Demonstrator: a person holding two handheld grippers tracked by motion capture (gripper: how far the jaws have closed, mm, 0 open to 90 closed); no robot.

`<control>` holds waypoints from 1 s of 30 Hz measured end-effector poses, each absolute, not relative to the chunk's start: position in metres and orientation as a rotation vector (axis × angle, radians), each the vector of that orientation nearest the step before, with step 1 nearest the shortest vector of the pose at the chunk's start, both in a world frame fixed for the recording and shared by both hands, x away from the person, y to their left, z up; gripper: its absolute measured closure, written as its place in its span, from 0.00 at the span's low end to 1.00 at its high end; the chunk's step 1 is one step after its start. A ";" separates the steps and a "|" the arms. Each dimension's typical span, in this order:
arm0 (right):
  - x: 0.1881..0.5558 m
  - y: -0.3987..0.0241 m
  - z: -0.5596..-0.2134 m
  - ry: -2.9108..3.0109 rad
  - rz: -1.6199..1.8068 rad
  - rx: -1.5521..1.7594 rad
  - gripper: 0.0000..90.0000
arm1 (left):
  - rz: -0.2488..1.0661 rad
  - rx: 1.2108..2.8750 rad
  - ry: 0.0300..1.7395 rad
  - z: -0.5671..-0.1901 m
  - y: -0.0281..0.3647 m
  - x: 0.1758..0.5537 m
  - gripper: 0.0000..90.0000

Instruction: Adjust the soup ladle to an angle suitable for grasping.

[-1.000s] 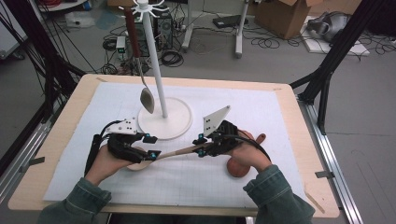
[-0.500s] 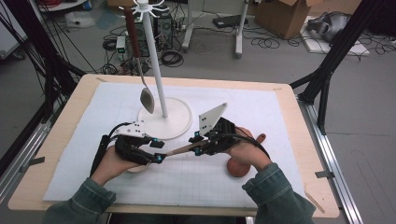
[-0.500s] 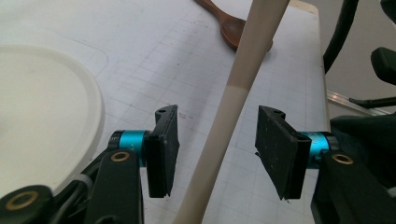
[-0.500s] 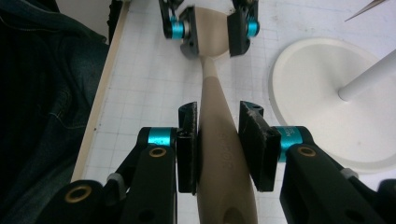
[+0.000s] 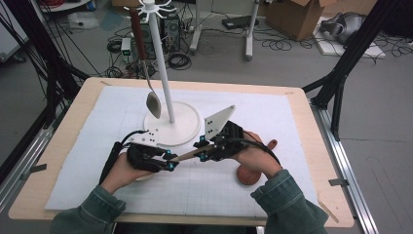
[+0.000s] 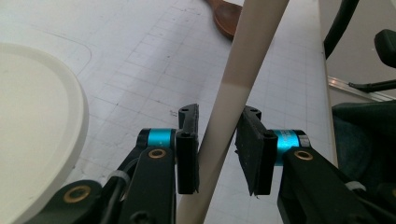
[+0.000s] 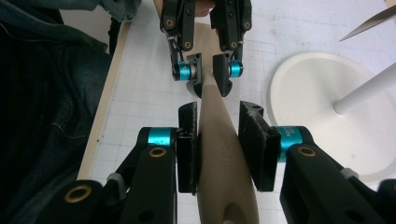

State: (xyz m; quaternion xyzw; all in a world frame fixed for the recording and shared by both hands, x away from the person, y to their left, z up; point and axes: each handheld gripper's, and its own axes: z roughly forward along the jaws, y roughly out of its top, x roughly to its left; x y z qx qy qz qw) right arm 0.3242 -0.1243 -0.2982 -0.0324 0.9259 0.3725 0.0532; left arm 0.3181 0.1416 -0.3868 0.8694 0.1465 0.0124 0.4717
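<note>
A beige spoon's handle spans between my two grippers, just above the white mat. My right gripper is shut on the handle's wide end, with pads on both of its sides. My left gripper has just been closing its jaws and is now shut on the thin part of the handle. In the right gripper view the left gripper pinches that thin part straight ahead. The spoon's pale bowl peeks out under the left hand.
A white stand has a round base and a tall pole just behind the grippers. A metal spoon with a brown handle hangs from its top hooks. A wooden spoon lies on the mat under the right wrist.
The left gripper's jaws have narrowed onto the beige handle. The right hand has lifted its end of the handle slightly; the left hand has stayed in place.
</note>
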 end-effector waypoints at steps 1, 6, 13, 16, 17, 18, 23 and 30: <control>0.325 -0.125 -0.298 2.817 1.140 -0.087 0.76 | 0.031 2.127 0.359 -0.387 0.141 0.317 0.78; 0.328 -0.131 -0.299 2.783 1.187 -0.026 0.73 | 0.047 2.143 0.339 -0.386 0.140 0.317 0.80; 0.331 -0.146 -0.298 2.731 1.248 0.130 0.59 | 0.042 2.138 0.331 -0.385 0.140 0.316 0.84; 0.333 -0.151 -0.299 2.708 1.281 0.202 0.54 | 0.040 2.130 0.330 -0.384 0.141 0.316 0.85; 0.334 -0.153 -0.299 2.701 1.297 0.222 0.53 | 0.040 2.124 0.333 -0.383 0.141 0.315 0.86; 0.334 -0.155 -0.299 2.692 1.315 0.245 0.53 | 0.042 2.127 0.335 -0.382 0.142 0.316 0.86; 0.337 -0.158 -0.300 2.674 1.353 0.329 0.49 | 0.038 2.103 0.334 -0.379 0.145 0.316 0.86; 0.336 -0.151 -0.303 2.683 1.412 0.356 0.50 | 0.034 2.076 0.331 -0.372 0.144 0.316 0.86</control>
